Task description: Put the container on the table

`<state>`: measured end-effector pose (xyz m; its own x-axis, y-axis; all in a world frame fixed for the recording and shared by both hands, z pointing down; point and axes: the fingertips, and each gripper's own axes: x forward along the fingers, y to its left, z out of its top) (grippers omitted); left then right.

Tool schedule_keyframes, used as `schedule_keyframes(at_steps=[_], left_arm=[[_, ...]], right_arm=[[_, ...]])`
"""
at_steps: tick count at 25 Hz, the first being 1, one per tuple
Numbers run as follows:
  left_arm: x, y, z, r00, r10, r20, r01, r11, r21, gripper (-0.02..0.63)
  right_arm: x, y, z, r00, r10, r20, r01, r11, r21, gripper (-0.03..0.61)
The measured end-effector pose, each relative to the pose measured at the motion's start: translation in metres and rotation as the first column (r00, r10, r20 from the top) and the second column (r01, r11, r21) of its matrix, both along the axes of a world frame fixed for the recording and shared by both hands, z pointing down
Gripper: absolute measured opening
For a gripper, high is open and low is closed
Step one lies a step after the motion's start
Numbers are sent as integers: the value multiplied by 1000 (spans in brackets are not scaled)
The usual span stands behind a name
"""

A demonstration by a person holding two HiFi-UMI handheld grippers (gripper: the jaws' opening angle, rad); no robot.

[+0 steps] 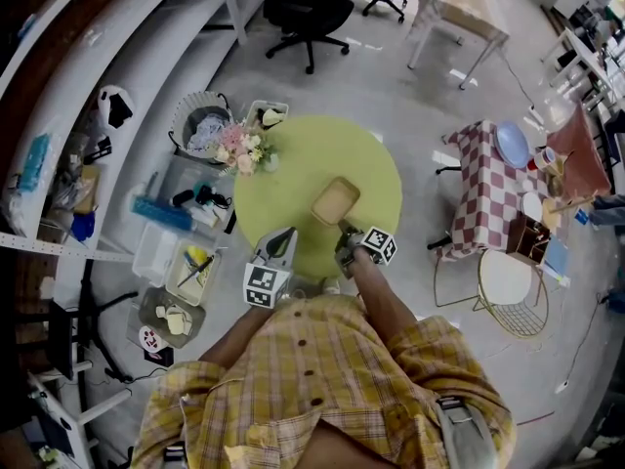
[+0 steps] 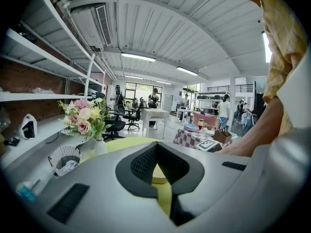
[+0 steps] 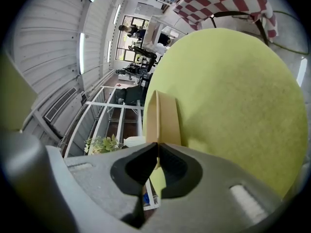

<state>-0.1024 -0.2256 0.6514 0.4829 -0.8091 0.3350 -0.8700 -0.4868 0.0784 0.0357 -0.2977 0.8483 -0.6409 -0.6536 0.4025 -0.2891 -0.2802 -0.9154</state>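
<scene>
A shallow tan container [image 1: 335, 201] is over the round yellow-green table [image 1: 293, 174], right of its middle. My right gripper [image 1: 348, 233] is shut on the container's near rim. In the right gripper view that thin rim [image 3: 167, 115] runs straight between the jaw tips [image 3: 157, 147], with the table top [image 3: 233, 91] close behind it. Whether its base touches the table I cannot tell. My left gripper [image 1: 281, 240] hovers at the table's near edge, left of the container, shut and holding nothing. In the left gripper view, the tips of the left gripper [image 2: 155, 147] meet.
A vase of flowers [image 1: 242, 149] stands at the table's far left edge, with a white basket [image 1: 200, 125] on the floor beside it. Bins and boxes [image 1: 190, 267] crowd the floor at left. At right are a checked-cloth table [image 1: 498, 179] and a wire chair [image 1: 513, 291].
</scene>
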Motion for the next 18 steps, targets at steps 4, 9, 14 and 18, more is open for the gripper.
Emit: schedule_keyframes(at_steps=[4,9,14,18], left_arm=[[0,0,0,1000,-6,-7,7,1000,3,5],[0,2,0,999,-1,-34,1,1000,-6,5],[-1,1,-1,999,-21,-42,21,1000,-15,5],[-1,2,0,998,-27,-48,27,1000,-15,5]], right_arm=[[-3,-3,0,1000,-5,11,5,1000,-8,14],[-4,-5,1,1000,-13,7,13,1000,-9,14],[-1,-5,6,1000,-26,-12,26,999,-27,14],[-2,-3,6,999,-34,1,34,999,-34,17]])
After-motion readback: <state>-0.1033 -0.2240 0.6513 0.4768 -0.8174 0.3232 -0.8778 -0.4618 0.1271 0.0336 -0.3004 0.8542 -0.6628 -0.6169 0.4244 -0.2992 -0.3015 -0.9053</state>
